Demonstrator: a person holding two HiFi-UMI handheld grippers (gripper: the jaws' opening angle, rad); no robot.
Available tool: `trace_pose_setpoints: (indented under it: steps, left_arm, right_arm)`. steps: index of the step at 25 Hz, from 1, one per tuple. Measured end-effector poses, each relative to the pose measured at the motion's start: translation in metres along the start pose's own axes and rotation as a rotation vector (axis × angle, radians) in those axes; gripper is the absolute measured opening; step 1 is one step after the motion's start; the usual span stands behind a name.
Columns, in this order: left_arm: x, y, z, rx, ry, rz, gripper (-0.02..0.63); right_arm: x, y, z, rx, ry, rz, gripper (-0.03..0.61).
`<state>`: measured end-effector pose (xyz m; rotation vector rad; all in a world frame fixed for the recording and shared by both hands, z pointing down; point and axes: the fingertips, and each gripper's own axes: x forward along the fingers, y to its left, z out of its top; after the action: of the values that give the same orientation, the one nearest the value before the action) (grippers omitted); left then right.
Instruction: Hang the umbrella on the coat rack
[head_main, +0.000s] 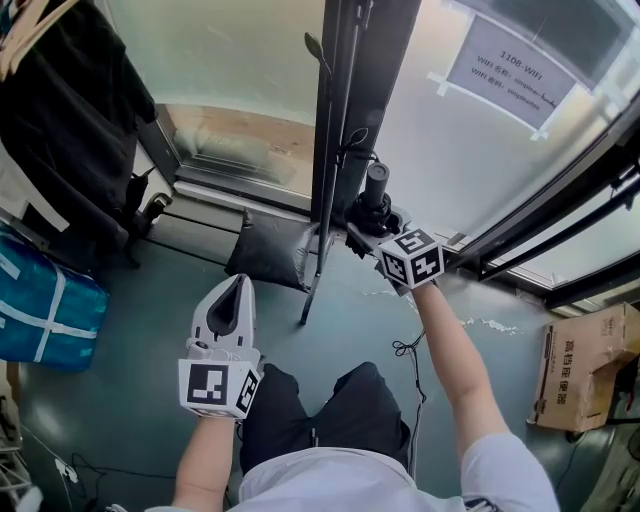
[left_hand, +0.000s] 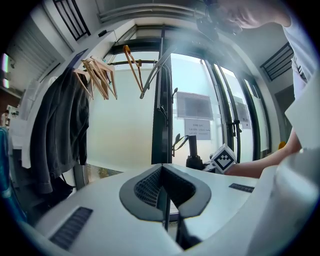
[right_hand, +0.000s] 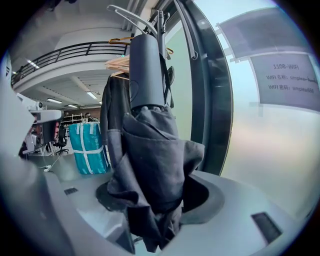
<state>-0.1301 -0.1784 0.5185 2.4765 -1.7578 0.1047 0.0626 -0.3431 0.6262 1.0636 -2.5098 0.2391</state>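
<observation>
Left tongs (left_hand: 167, 197) closed, empty; right tongs (right_hand: 155, 215) clamp the umbrella (right_hand: 149, 145).

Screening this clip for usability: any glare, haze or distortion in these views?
Head view: sharp, evenly lit, frosted window bright. Left gripper view: strong fisheye, whitish haze across top, hanging jacket backlit dark. Right gripper view: folded umbrella close and crisp; window washes out at right.
</observation>
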Motion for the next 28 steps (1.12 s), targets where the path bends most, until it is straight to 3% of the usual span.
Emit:
trace_pose_setpoints:
  steps: [18,28]
  left_arm:
    - [0.003,-0.014,-0.016,-0.018,0.021,-0.042,0.020]
    - [-0.009,-0.005,-0.019,-0.021,0.040,-0.015,0.020]
  right_arm:
    - [0.029,0.026,-0.094,0.081,0.154,-0.032,0.256]
    - [0.038,0.029,-0.143,0.137,0.237,-0.065,0.256]
